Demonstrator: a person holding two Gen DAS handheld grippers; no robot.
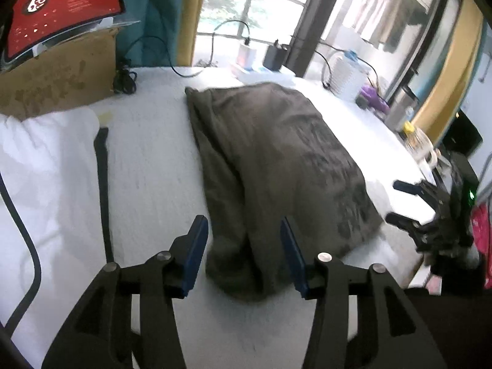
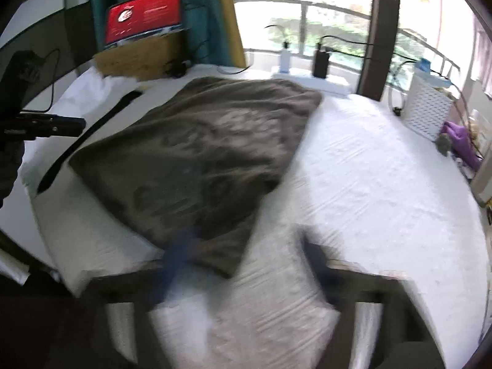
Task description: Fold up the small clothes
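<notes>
A dark grey-brown garment with a faint print lies folded lengthwise on the white table cover. It also shows in the right wrist view. My left gripper is open, its blue pads on either side of the garment's near end, just above it. My right gripper is open and blurred, at the garment's near corner, holding nothing. It shows at the far right of the left wrist view, beyond the garment's right edge. The left gripper shows at the left edge of the right wrist view.
A black belt lies left of the garment beside white cloth. A cardboard box with a red screen stands at the back left. Chargers, cables, a white basket, bottles and a purple item line the far and right edges.
</notes>
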